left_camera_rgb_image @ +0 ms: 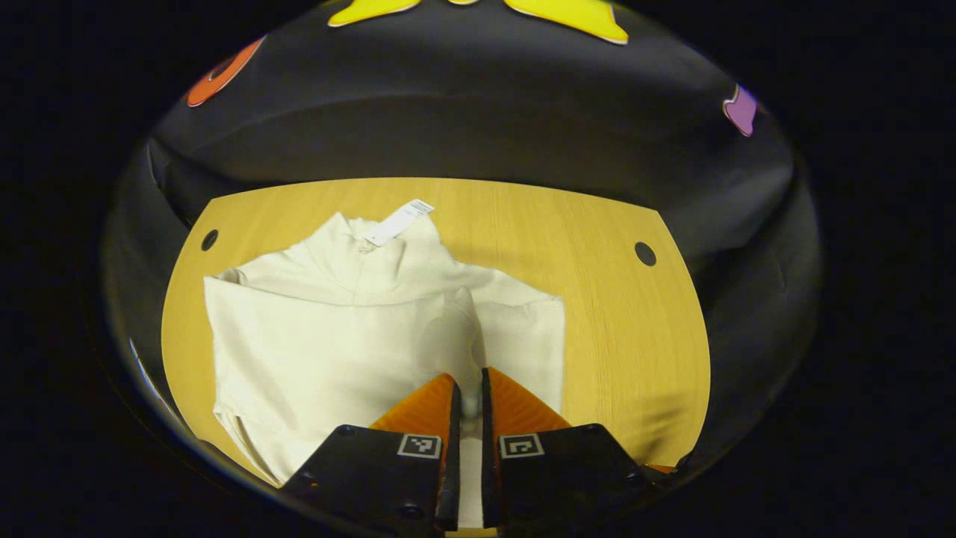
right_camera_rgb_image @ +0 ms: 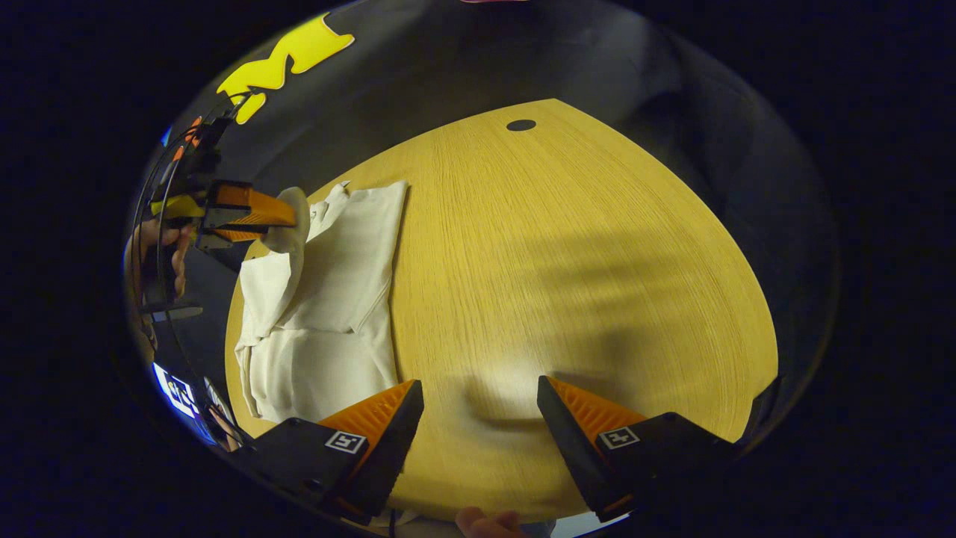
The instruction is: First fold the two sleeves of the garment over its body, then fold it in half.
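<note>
A: Where's the garment (left_camera_rgb_image: 358, 329)?

B: On the worktop (left_camera_rgb_image: 627, 329), at the 9 o'clock side of the left gripper view, collar and tag (left_camera_rgb_image: 398, 222) towards 12. It's white, and at least one sleeve (left_camera_rgb_image: 467, 336) seems folded across the body. The left gripper (left_camera_rgb_image: 469, 400) has its jaws clenched on a ridge of that cloth at 6 o'clock; the right gripper view shows it at 10 o'clock lifting the fabric off the pile.

A: How will it handle?

B: I'd judge it soft, light and limp. It droops from the grip, so a single pinch will drag layers out of line. Best taken at a hem or cuff, through all layers.

A: And the right gripper (right_camera_rgb_image: 480, 407)?

B: Jaws released and wide apart over bare worktop, with the garment at its 9 o'clock.
</note>
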Motion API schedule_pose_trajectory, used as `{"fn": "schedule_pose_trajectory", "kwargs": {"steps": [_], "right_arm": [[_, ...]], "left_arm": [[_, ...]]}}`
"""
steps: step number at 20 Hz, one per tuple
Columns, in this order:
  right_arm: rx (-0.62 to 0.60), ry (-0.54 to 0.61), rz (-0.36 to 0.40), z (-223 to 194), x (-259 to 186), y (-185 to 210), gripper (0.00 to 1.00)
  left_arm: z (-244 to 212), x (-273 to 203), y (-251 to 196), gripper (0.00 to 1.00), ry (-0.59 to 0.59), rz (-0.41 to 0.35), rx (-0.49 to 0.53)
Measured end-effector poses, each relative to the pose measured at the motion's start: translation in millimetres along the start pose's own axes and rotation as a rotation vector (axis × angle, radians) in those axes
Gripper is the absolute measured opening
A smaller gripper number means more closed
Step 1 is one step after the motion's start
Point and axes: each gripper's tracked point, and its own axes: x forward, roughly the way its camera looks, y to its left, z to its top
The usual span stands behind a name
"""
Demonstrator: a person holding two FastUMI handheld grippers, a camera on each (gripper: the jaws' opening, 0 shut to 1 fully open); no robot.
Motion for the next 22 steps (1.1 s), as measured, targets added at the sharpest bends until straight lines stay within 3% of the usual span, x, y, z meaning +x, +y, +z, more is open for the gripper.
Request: {"fn": "schedule_pose_trajectory", "kwargs": {"steps": [1,2,6,7,8,9,10,11,16,22], "right_arm": [[-0.004,0.001,-0.007,-2,-1,-3,0.96],[-0.004,0.005,-0.009,-5,0,-4,0.96],[0.002,0.029,-0.011,-21,-2,-6,0.96],[0.003,0.036,-0.016,-25,-3,-5,0.96],[0.005,0.041,-0.017,-27,-2,-4,0.96],[0.005,0.042,-0.019,-28,-1,-3,0.96],[0.003,0.041,-0.022,-28,-2,-1,0.96],[-0.003,0.039,-0.020,-28,-2,3,0.96],[-0.065,0.040,-0.015,-35,-2,33,0.96],[-0.133,0.059,-0.008,-54,4,75,0.96]], "left_arm": [[0,5,-11,0.23,0.004,0.005,0.026],[0,7,-23,0.16,0.007,-0.001,0.042],[0,7,-44,0.39,-0.018,-0.052,0.042],[2,4,-50,0.58,-0.023,-0.057,0.052],[2,-1,-52,0.65,-0.029,-0.054,0.056],[1,-6,-52,0.87,-0.038,-0.055,0.056],[1,-12,-51,0.84,-0.048,-0.059,0.053],[0,-16,-48,0.92,-0.060,-0.063,0.051],[-19,-34,-13,0.94,-0.084,-0.064,0.065],[-69,-53,69,0.97,-0.071,-0.003,0.047]]}}
